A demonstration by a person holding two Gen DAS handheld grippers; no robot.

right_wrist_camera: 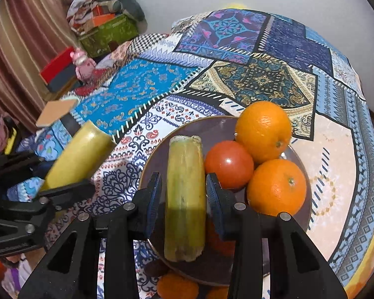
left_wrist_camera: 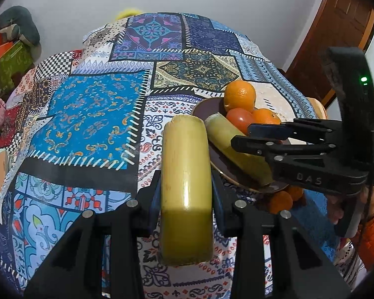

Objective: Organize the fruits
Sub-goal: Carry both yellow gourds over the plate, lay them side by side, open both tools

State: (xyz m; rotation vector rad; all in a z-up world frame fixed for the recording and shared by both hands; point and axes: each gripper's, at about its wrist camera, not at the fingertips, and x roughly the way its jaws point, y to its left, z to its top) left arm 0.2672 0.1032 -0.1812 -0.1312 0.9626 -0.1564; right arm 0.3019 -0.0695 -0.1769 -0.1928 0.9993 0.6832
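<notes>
My left gripper is shut on a yellow-green sugarcane piece and holds it above the patterned tablecloth, just left of the brown plate. It also shows in the right wrist view. My right gripper is open, its blue pads either side of a second sugarcane piece that lies on the plate. There is a gap at both pads. Two oranges and a tomato sit on the plate to the right.
Small oranges lie on the cloth by the plate's near edge. A tan board rests at the table's left edge. A pink toy, boxes and a curtain stand beyond it. A wooden door is at the right.
</notes>
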